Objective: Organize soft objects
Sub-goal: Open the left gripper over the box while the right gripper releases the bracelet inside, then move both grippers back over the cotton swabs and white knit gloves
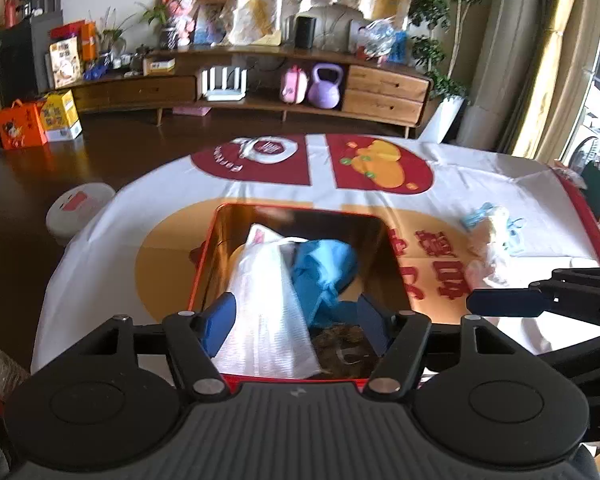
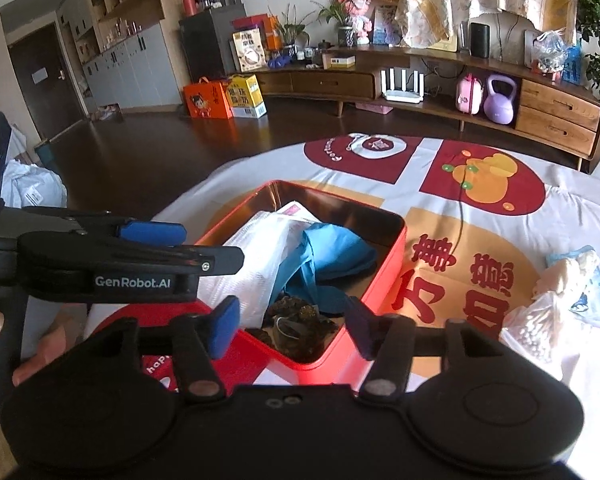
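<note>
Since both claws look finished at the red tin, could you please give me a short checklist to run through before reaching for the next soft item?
1. Left claw open with nothing pinched: ok.
2. Right claw open and empty: ok.
3. White bag and blue cloth lie inside the red tin: ok.
4. The white bag sits fully below the rim: not ok, it rises above the near edge.
5. Next items, the small bundle with blue ribbon and the clear bag of beads, lie free on the tablecloth: ok.
6. The tin has room for more: cannot tell.
</note>
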Available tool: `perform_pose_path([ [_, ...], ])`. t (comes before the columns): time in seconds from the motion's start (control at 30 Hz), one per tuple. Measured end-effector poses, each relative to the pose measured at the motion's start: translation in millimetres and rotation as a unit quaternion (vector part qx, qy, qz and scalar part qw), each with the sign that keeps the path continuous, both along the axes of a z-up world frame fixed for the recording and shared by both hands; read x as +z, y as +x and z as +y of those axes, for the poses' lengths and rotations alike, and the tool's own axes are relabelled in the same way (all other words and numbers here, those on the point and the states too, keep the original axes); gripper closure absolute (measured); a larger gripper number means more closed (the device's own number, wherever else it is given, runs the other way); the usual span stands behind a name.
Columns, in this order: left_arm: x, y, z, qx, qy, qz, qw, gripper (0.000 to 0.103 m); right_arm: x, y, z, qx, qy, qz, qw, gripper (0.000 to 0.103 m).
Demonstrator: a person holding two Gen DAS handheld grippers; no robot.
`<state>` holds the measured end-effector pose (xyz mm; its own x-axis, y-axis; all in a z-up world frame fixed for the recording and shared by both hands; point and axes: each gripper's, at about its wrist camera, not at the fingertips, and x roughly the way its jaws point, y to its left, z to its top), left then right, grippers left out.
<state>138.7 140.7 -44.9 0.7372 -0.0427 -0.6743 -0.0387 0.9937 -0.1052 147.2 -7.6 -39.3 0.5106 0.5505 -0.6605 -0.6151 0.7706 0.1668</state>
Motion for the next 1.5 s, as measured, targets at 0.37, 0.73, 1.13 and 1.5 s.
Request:
perform_pose_path([
  [0.37, 19, -13, -33, -0.024, -0.004, -0.026, 0.9994, 0.027, 17, -12, -51, -0.034, 0.017, -0.012, 0.999, 0.015],
  [0.73, 23, -13, -79, -0.054, -0.014, -0.028, 0.9981, 0.018, 19, -12, -117, -0.088, 0.024, -0.026, 0.995, 0.000],
  [1.13, 13, 4, -131, -0.081, -0.019, -0.023, 0.9963, 0.017, 19, 17, -172, -0.141, 0.025, -0.027, 0.989, 0.000],
  [1.5, -3, 33, -180, -0.113, -0.009, -0.011, 0.9935, 0.017, 5, 66, -198, -0.171, 0.015, -0.013, 0.985, 0.000],
])
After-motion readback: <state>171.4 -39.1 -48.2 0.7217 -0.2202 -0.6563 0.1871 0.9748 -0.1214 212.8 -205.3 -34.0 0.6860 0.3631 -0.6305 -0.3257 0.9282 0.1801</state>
